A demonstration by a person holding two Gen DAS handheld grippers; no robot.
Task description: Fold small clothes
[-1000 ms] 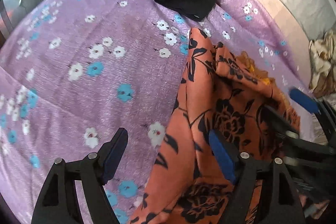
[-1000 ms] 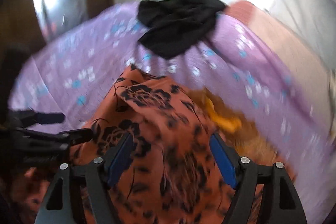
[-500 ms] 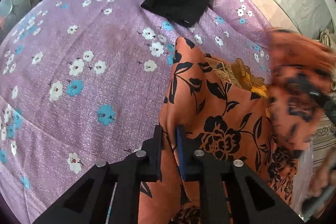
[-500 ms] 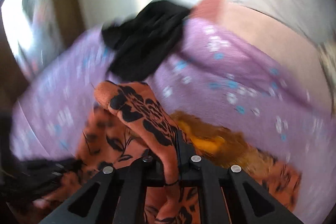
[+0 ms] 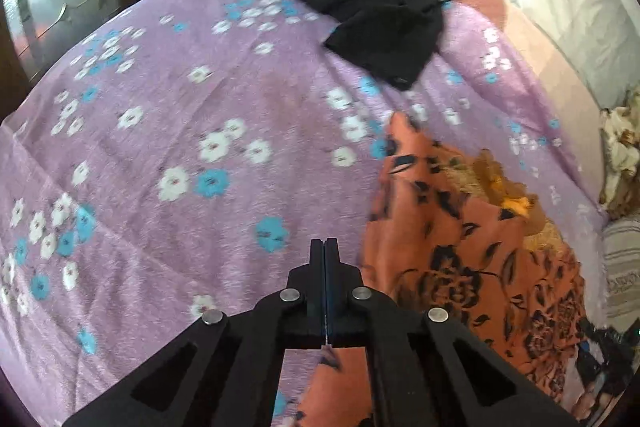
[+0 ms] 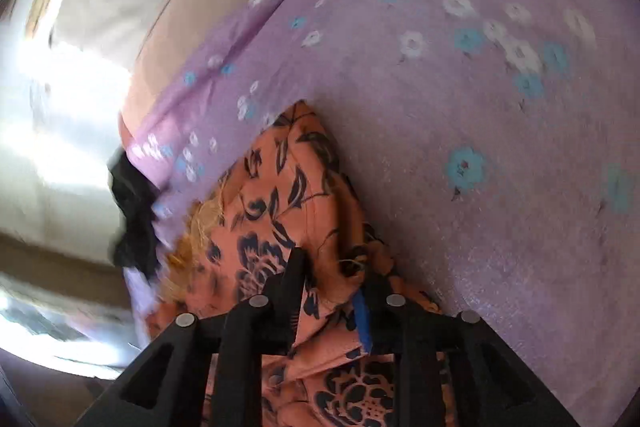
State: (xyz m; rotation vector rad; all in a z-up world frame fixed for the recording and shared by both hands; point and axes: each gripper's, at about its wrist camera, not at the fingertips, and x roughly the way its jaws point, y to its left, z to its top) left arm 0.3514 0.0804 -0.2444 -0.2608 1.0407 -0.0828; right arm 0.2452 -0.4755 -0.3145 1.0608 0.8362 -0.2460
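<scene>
- Since a second ago both grippers have come off their wide spread; the left gripper (image 5: 324, 247) went from straddling the orange cloth's edge to fully closed, and the right wrist view has rolled so the bed now runs at a steep slant.
- Left wrist view, far left: the purple floral bedsheet (image 5: 160, 115) fills most of the picture, lying mostly smooth with a few shallow creases.
- At centre bottom, the left gripper's jaws are pressed flat together with nothing visible between the tips, over bare sheet just left of the orange floral garment (image 5: 452, 247).
- That garment lies bunched on the sheet to the right, a mustard-yellow patch (image 5: 508, 195) showing in its upper folds.
- Up top, a crumpled black garment (image 5: 380, 15) sits well apart from the orange one, near the far edge of the bed.
- At far right, a pale pillow (image 5: 580, 27) leans beside the bed's edge.
- In the right wrist view, the same black garment (image 6: 132, 211) shows blurred at the left, beside the sheet (image 6: 460, 107).
- The orange garment (image 6: 288, 195) runs down into the right gripper (image 6: 332, 267), whose jaws have just been opening; they stand partly spread with a fold of the cloth between them, and whether the pads press it I cannot tell.
</scene>
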